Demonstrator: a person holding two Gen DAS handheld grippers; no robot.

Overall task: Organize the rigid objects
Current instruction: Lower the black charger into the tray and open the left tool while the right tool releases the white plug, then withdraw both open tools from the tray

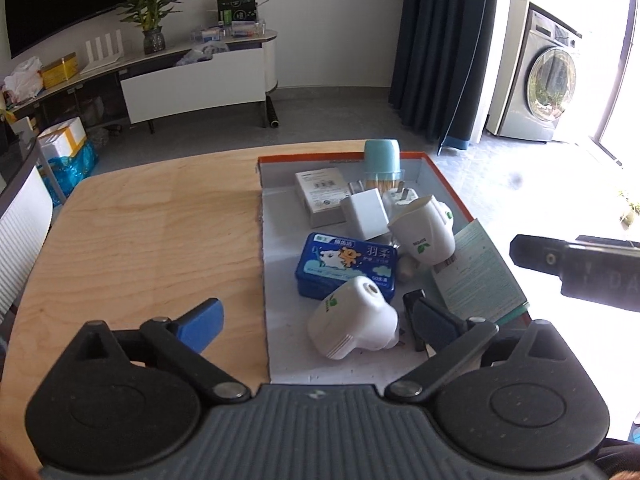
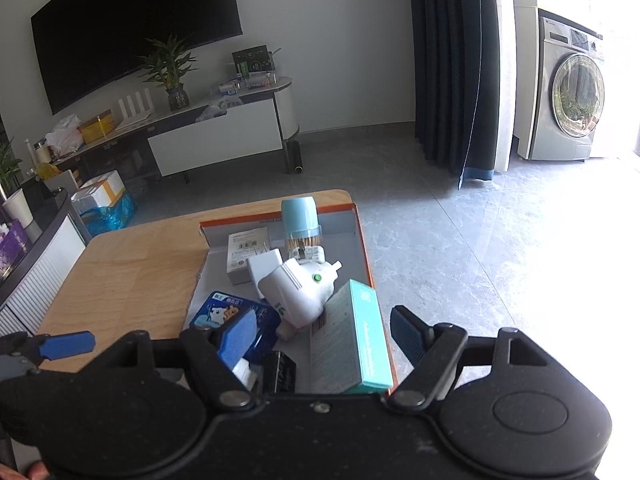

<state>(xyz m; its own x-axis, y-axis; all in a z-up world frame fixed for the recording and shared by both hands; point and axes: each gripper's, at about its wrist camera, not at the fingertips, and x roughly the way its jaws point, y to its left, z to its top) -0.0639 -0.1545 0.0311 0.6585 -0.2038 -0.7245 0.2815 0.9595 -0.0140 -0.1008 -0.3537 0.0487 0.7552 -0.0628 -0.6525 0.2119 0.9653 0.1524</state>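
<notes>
An orange-rimmed box lid (image 1: 444,174) (image 2: 362,232) lies on the right part of the wooden table (image 1: 152,232) (image 2: 132,264). It holds a blue tin (image 1: 346,266) (image 2: 232,314), two white plug-in devices (image 1: 354,324) (image 1: 424,232) (image 2: 298,290), a white charger (image 1: 366,212), a grey-white box (image 1: 320,194), a light blue toothpick jar (image 1: 382,160) (image 2: 300,216) and a teal box (image 1: 480,276) (image 2: 352,340). My left gripper (image 1: 316,320) is open and empty around the near white device. My right gripper (image 2: 324,336) is open and empty over the teal box.
A TV cabinet (image 1: 192,76) with a plant and clutter stands across the floor. A dark curtain (image 1: 444,48) and a washing machine (image 1: 540,80) are at the right. Boxes and bags (image 1: 68,152) sit on the floor at the left.
</notes>
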